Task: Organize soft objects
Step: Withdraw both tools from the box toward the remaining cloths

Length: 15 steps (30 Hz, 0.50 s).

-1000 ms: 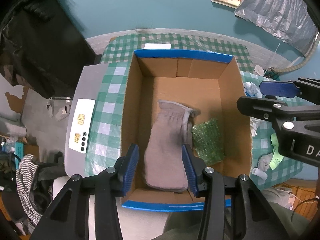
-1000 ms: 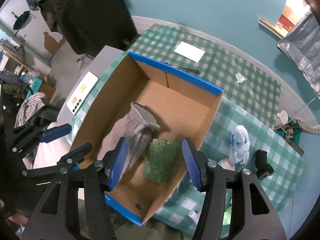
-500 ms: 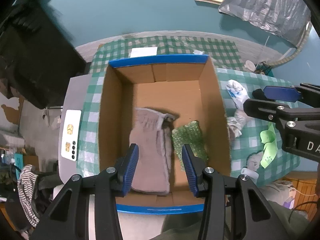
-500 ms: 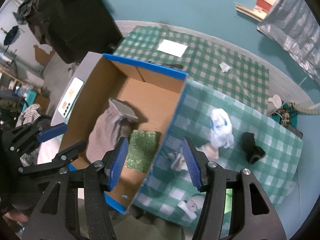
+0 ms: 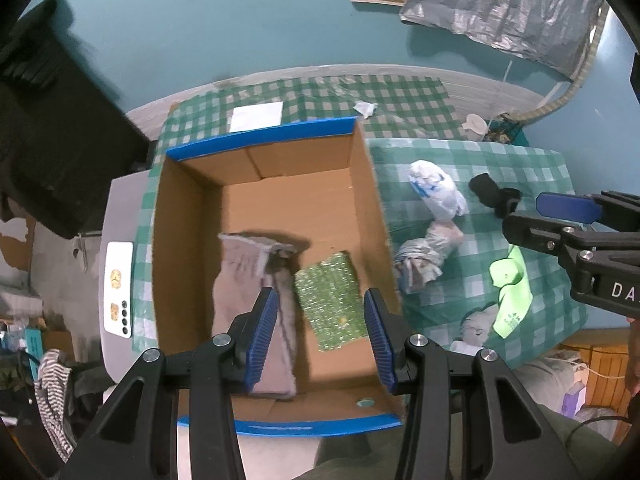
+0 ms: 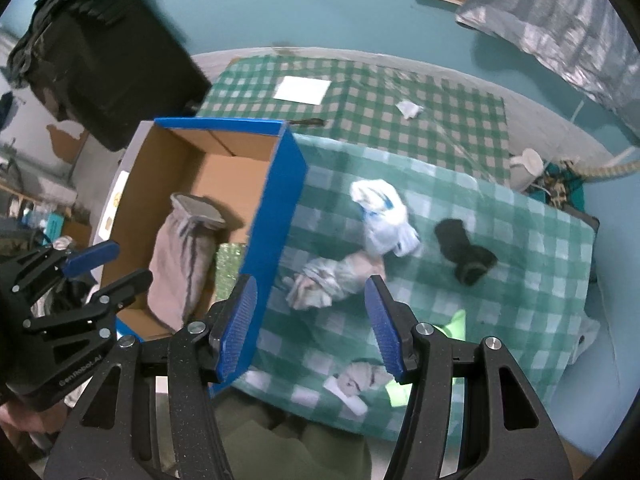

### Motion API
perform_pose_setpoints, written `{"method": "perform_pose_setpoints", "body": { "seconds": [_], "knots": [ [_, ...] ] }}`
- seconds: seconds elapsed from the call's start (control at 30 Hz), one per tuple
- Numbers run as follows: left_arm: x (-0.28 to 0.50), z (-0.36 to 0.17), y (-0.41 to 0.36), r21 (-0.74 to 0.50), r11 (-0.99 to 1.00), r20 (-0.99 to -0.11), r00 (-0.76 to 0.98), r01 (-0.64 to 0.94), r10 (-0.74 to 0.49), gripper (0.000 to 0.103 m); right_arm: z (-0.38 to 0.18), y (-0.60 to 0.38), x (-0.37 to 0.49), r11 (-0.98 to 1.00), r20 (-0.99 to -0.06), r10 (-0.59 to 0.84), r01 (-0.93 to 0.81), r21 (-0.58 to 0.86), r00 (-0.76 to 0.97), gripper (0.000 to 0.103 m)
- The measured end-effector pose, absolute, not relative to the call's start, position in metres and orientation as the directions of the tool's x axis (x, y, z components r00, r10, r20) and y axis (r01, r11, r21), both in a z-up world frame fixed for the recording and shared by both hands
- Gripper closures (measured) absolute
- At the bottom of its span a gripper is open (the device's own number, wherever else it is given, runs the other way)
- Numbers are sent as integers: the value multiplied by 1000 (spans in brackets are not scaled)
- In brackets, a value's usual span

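Observation:
A blue-rimmed cardboard box [image 5: 260, 136] [image 6: 276, 204] holds a grey cloth [image 5: 244, 264] [image 6: 180, 260] and a green bubble-wrap piece [image 5: 334, 300] [image 6: 228, 264]. My left gripper [image 5: 320, 336] is open and empty above the box's near side. My right gripper [image 6: 312, 320] is open and empty above a crumpled pale cloth [image 6: 332, 276] [image 5: 424, 252] on the checked tablecloth. A white-and-blue sock [image 6: 384, 220] [image 5: 436, 192], a black sock [image 6: 464, 252] [image 5: 488, 192], a lime cloth [image 5: 512, 292] and a small grey bundle [image 6: 360, 380] [image 5: 476, 324] lie to the right of the box.
A white paper sheet [image 6: 302, 90] and a crumpled tissue [image 6: 408, 108] lie on the far checked cloth. A grey appliance [image 5: 118, 280] stands left of the box. A black bag [image 6: 100, 60] sits at the far left.
Both grippers have moved to the right. The right gripper went from over the box to over the cloths on the table. Both jaws stayed open.

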<state>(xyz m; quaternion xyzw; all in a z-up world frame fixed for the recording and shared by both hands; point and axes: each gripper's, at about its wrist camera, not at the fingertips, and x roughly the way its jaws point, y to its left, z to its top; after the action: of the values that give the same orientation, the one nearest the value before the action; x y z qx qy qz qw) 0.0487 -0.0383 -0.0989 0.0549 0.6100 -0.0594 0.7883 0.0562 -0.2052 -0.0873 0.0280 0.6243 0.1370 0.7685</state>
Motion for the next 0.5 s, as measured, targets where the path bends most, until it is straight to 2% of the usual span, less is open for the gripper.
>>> {"method": "perform_pose_setpoints", "body": {
  "seconds": [0.5],
  "knots": [
    [59,-94,-92,-8,968,-967,244,250,-71,57,-94,-271,39,976,-958,217,-35,215,189,45]
  ]
}}
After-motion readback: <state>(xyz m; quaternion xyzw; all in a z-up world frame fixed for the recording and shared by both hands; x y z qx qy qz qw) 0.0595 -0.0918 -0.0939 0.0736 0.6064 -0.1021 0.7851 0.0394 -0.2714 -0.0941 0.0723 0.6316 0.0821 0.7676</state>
